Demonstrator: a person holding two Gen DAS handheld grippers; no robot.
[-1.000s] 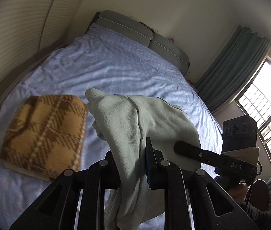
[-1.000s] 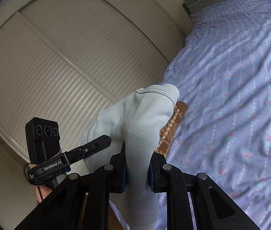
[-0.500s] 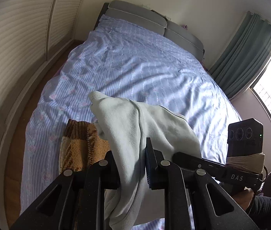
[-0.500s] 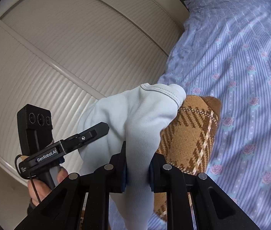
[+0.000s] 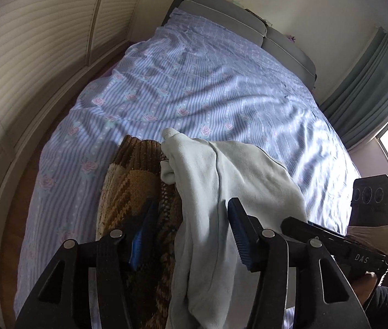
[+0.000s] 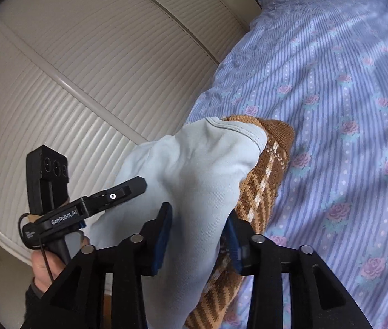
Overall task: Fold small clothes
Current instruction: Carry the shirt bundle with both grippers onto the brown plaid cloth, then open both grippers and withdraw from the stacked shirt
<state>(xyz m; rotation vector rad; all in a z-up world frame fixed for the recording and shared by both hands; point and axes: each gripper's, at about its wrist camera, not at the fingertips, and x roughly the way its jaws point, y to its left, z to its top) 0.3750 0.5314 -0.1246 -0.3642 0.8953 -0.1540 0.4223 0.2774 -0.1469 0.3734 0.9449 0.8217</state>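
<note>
The left tongs (image 5: 191, 233) stand with their jaws apart, and the pale blue garment (image 5: 221, 192) hangs loose between them, touching the right-hand pad but not pinched. The right tongs (image 6: 198, 235) are likewise spread, the same cloth draped through the gap; whether it presses on either pad I cannot tell. So the garment lies slung across both tools, its bulk sagging below them and its hemmed edge (image 6: 237, 130) lifted just ahead. It looks a light, soft knit, limp with no stiffness, likely to slide off the open jaws and bunch; a seam or the hemmed edge would give the firmest hold. Just beyond and beneath it lies a brown checked knit (image 6: 265, 175), folded on the striped flowered bedsheet (image 5: 207, 90). Far ahead of the left tongs stands the grey headboard (image 5: 221, 13).
</note>
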